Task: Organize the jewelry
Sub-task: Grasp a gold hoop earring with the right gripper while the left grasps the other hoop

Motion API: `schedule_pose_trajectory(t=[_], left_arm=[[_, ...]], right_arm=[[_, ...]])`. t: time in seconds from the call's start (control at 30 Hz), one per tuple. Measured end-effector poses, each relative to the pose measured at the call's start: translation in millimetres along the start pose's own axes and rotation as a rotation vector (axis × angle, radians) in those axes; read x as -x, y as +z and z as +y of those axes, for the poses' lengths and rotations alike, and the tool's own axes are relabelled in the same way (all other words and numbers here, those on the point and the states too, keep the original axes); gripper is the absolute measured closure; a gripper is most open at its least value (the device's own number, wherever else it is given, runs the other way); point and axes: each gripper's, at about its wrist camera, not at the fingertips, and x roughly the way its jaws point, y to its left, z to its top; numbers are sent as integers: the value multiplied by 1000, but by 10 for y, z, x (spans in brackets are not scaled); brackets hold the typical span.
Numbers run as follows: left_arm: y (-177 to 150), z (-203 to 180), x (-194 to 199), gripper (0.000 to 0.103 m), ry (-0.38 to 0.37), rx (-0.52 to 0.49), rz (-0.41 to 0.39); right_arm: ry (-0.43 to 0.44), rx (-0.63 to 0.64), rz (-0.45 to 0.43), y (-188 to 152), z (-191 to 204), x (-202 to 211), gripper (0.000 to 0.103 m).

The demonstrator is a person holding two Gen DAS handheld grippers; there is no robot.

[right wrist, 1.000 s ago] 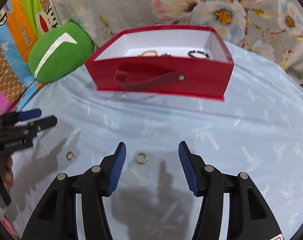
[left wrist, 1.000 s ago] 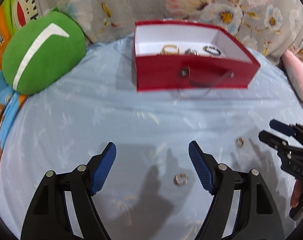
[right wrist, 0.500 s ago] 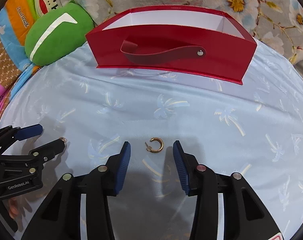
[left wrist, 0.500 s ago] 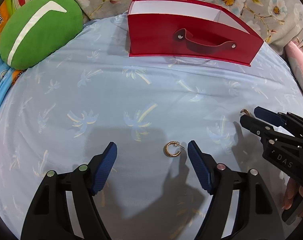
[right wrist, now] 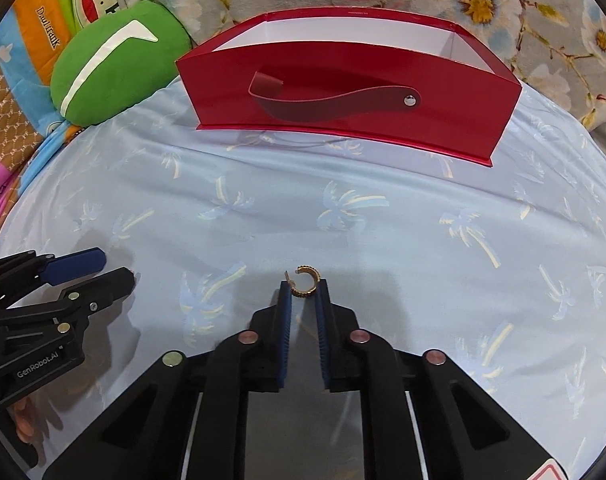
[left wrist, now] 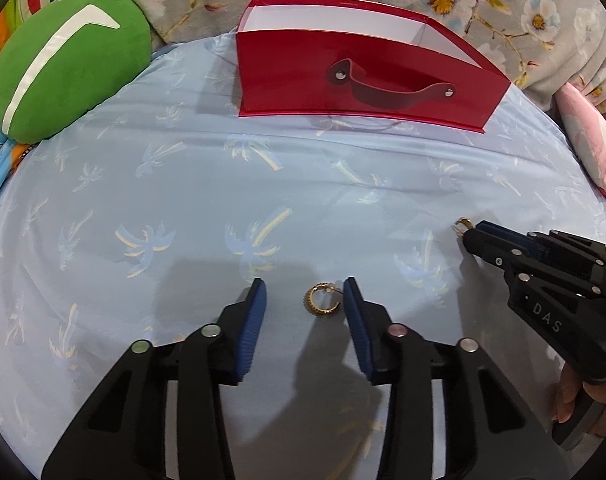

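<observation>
Both tilted steeply down over the blue sheet, low, fingertips at the cloth. Far ahead, red box at the sheet's back edge, handle side facing, green cushion off to its left, floral fabric behind; wide bare cloth between box and tools. Left gripper narrowed about a gold hoop lying flat, pads just closing in, right pad nearly at the hoop, left pad apart from it, no squeeze visible. Right gripper pinched on the second hoop, jaws just closing to a slim gap, hoop standing out past the tips. Seen from the left camera: right gripper near the sheet's right side, hoop at its tip, part of a hand beneath. Versus a second ago: lower, closer to the cloth, box interior hidden now, jaws much narrower.
</observation>
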Motion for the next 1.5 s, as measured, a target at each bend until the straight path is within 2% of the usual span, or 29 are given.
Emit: schedule_pose_trajectory(t=[0.17,0.2,0.33,0.43,0.57,0.73,0.8,0.83,1.07,1.2,1.5], left_arm=[[0,-48,2,86,-63,-5,9],[2,-45,0,87,-75,1,12],[16,-34,-9,87,-90,20,18],[27,-27,-14,87,-96,30,20],[29,-46,-22,85,-94,19,16],[46,-40,-35,83,-103,28,16],[53,-28,-39,83,-111,35,17],[55,-25,-39,83,-112,36,16],[48,-42,-34,84,-133,27,17],[23,-114,-23,87,-152,8,18],[-11,-243,46,87,-177,-5,21]], right_arm=[[13,-7,4,1,15,-1,100],[14,-9,4,1,15,-1,100],[28,-20,8,3,-12,-4,100],[38,-32,6,12,-25,-6,92],[35,-18,-3,31,22,-19,76],[27,1,-8,83,77,-81,76],[19,4,-10,99,83,-95,80],[16,1,-11,102,76,-98,86],[14,-31,-20,58,-15,-49,86],[10,-58,-28,4,-106,44,86],[7,-100,-43,-85,-268,285,86]])
